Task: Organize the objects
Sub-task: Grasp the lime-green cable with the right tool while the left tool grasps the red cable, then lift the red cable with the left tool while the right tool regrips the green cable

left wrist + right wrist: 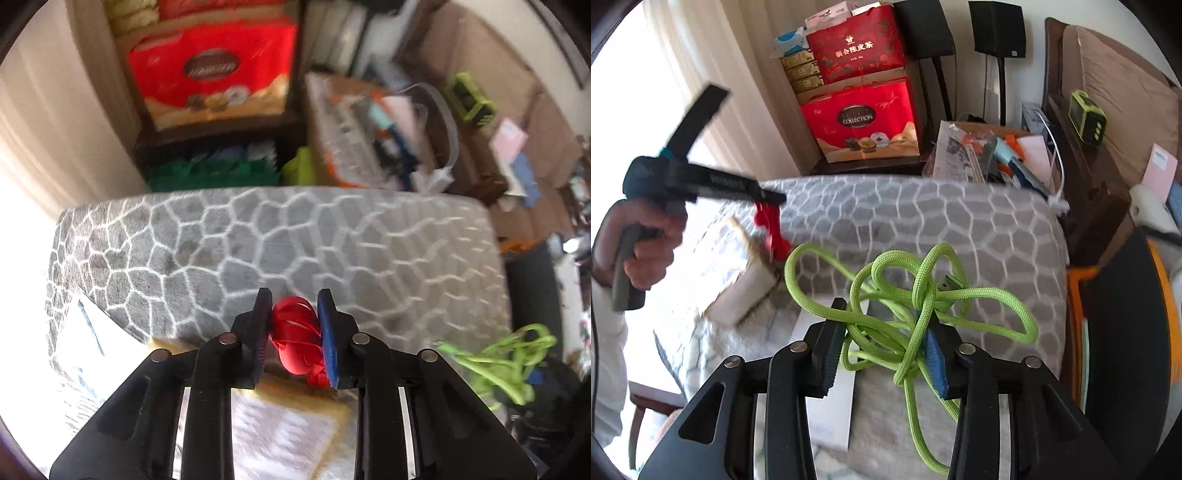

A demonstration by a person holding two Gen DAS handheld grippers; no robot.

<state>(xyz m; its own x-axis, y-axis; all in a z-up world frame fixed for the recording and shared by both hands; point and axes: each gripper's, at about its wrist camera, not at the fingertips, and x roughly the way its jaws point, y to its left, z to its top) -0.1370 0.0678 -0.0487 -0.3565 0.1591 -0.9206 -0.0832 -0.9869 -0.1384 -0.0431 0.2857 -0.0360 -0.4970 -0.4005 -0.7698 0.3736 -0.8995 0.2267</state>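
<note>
Over the grey blanket [258,236], left tongs [293,325] clamp red bundle [295,328]; right tongs [882,350], parted, straddle green cord [908,295].

Likely home bedroom: patterned bedspread [923,221], stacked gift boxes [862,122], curtain [713,74].

A bed under a grey pebble-patterned blanket [923,221] carries a white paper sheet [827,387] and a cream-edged folded cloth [738,288].
</note>
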